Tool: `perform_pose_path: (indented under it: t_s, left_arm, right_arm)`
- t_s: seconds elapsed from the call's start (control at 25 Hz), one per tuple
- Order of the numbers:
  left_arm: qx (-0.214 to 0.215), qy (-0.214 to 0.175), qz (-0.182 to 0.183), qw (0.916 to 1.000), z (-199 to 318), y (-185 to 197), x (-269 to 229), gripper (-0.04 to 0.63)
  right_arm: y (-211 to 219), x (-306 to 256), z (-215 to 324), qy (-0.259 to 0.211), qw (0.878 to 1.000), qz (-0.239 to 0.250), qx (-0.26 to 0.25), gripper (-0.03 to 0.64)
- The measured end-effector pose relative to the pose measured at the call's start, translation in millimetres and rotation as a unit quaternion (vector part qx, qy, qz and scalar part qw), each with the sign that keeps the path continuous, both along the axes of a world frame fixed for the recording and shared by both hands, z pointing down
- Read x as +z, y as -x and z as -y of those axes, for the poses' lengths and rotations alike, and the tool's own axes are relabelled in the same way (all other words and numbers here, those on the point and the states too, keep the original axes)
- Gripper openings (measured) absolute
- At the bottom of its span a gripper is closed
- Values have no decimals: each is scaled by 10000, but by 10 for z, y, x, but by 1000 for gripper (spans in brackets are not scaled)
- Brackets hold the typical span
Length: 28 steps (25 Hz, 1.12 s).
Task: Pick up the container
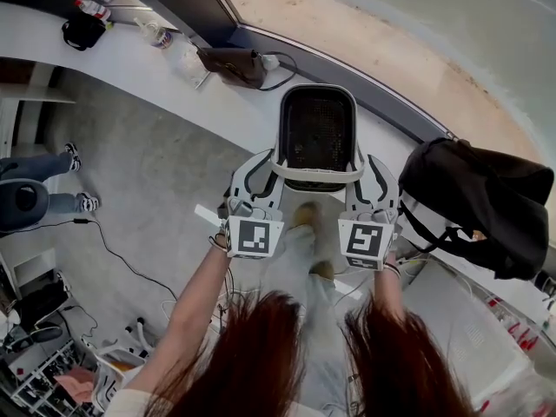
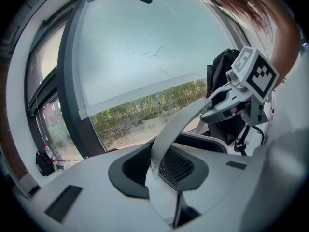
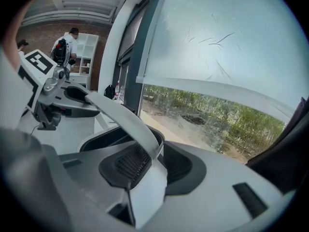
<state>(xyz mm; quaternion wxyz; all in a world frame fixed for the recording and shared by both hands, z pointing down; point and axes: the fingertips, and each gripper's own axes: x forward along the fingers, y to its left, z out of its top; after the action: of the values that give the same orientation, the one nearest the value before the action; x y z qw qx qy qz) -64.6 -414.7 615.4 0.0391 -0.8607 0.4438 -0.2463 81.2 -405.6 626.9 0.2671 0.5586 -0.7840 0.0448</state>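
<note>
A white container (image 1: 317, 137) with a black mesh inside and a white bail handle (image 1: 317, 177) hangs in front of me, over the edge of the white window ledge (image 1: 130, 63). My left gripper (image 1: 261, 174) clamps its near left corner and my right gripper (image 1: 372, 176) its near right corner. In the left gripper view the jaws (image 2: 166, 178) close on the container wall (image 2: 164, 202), and the handle (image 2: 178, 122) arcs across to the other gripper. The right gripper view mirrors this: jaws (image 3: 145, 173) on the wall (image 3: 147, 192), handle (image 3: 120, 115) rising to the left.
A black backpack (image 1: 482, 207) lies on the ledge at the right. A brown bag (image 1: 233, 63), bottles (image 1: 156, 35) and a small black bag (image 1: 84, 31) stand farther left. A seated person's legs (image 1: 35, 200) and floor cables (image 1: 113, 250) are at the left. My shoes (image 1: 304, 215) show below the container.
</note>
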Motion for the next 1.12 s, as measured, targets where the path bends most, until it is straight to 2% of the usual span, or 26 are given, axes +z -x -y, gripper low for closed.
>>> perform_pose_path:
  t_s: [0.44, 0.72, 1.12]
  left_arm:
    - [63, -171, -121, 9998, 319, -23, -88, 77]
    - [137, -146, -161, 9997, 434, -33, -92, 74]
    - [43, -98, -90, 9999, 450, -43, -124, 69]
  right_arm:
    - [-15, -24, 257, -100, 9998, -32, 156, 120]
    - [-77, -46, 394, -168, 9992, -4, 370, 71]
    - [-96, -105, 398, -67, 9983, 324, 481, 55]
